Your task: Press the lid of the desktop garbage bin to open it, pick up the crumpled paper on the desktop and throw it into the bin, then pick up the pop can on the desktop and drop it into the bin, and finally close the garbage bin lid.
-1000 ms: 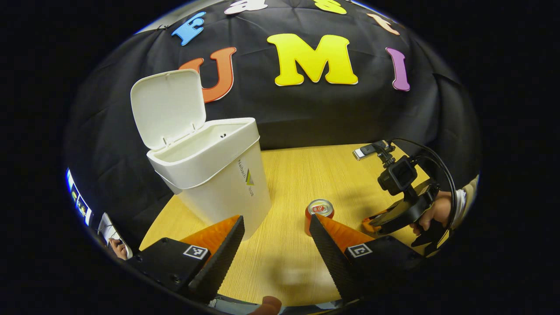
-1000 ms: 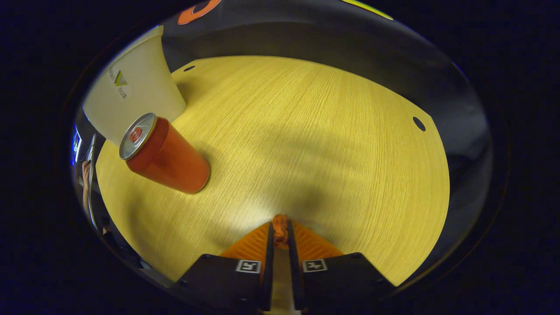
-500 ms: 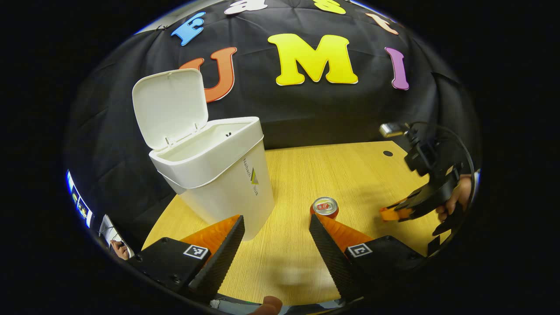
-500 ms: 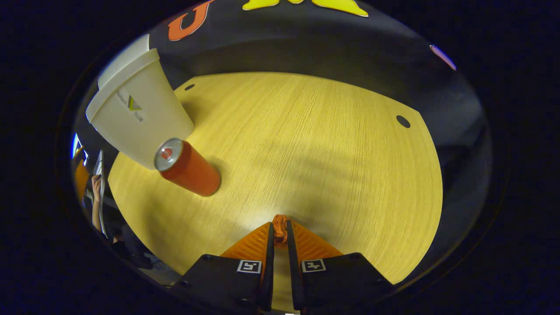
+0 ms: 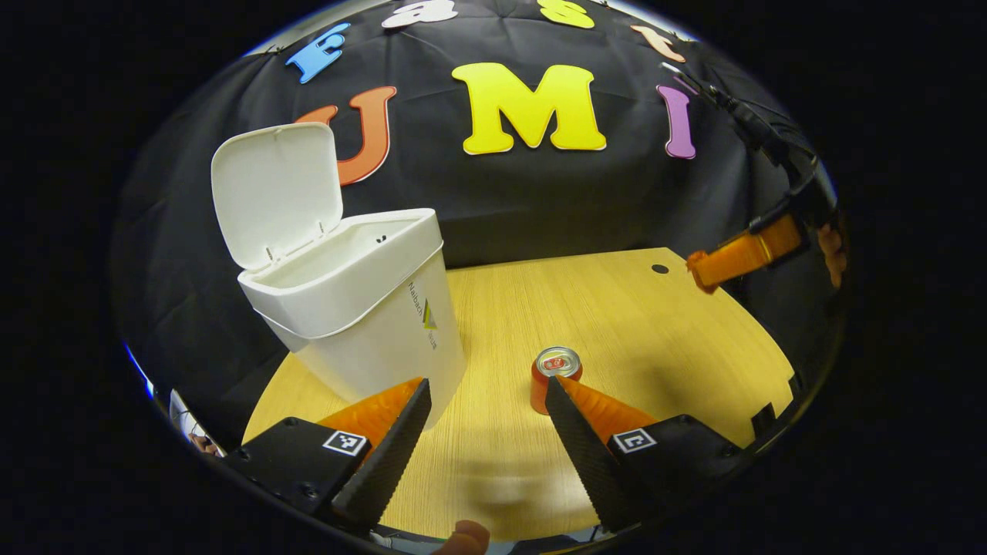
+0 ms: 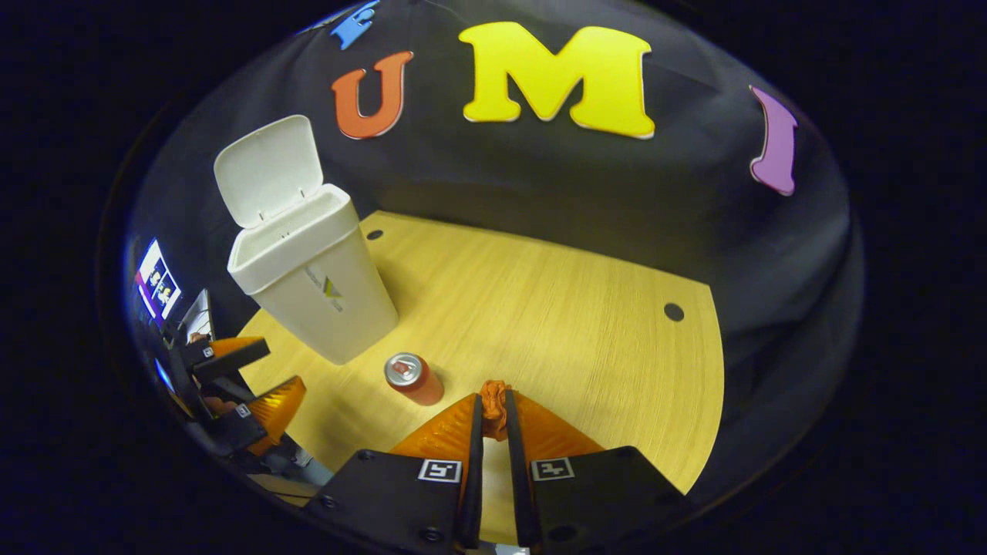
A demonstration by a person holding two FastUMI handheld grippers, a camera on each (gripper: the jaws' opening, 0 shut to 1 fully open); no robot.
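The white desktop bin (image 5: 362,331) (image 6: 324,297) stands on the wooden table's left part, its lid (image 5: 274,193) (image 6: 270,169) tipped up and open. A red pop can (image 5: 551,371) (image 6: 410,378) stands upright to the right of the bin. My left gripper (image 5: 486,405) is open low over the table; the can sits just behind its right finger, not between the two. High above the table, my right gripper (image 6: 493,414) is shut on a small orange crumpled paper (image 6: 493,395). The left gripper view has the right gripper (image 5: 700,271) raised at the far right.
The table (image 5: 632,316) (image 6: 555,308) has small round holes (image 5: 659,269) (image 6: 674,311) near its far and right edges. A screen (image 6: 158,281) glows beyond the table's left edge. The left gripper (image 6: 258,378) shows there too. A fingertip (image 5: 463,536) shows at the bottom.
My right gripper has risen well above the table with the crumpled paper, tilting up so the bin and its open lid come into sight. The left gripper has barely shifted.
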